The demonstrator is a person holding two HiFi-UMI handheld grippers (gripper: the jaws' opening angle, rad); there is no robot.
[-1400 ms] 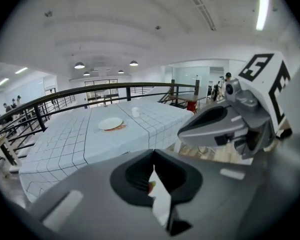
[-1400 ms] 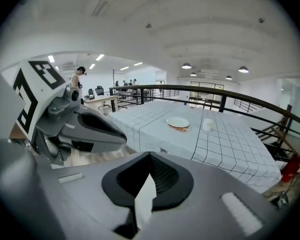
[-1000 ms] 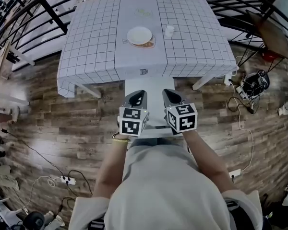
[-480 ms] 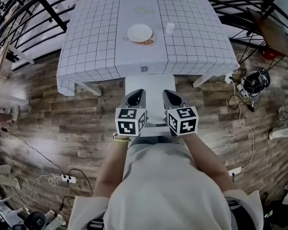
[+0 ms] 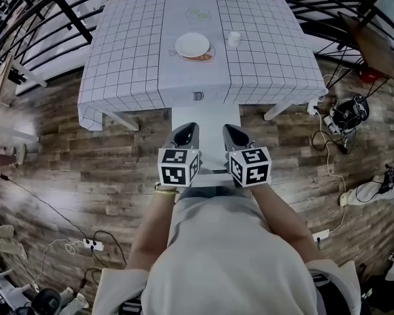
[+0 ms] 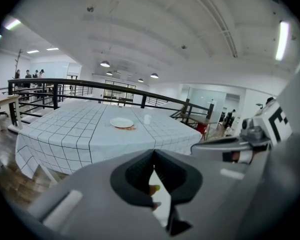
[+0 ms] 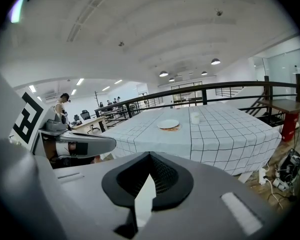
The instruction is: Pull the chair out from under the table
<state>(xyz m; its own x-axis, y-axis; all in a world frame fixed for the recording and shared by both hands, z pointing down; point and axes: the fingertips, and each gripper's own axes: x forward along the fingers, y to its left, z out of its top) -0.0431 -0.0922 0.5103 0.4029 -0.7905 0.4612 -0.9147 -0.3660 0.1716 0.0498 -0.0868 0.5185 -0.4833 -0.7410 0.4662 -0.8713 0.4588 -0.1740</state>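
Just below left gripper (image 5: 186, 134) and right gripper (image 5: 234, 134): chair (image 5: 207, 119).

The person wears a pale short-sleeved shirt (image 5: 223, 254) and a thin wristband (image 5: 164, 189).

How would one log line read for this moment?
left gripper shut | right gripper shut | both above chair | chair partly under table
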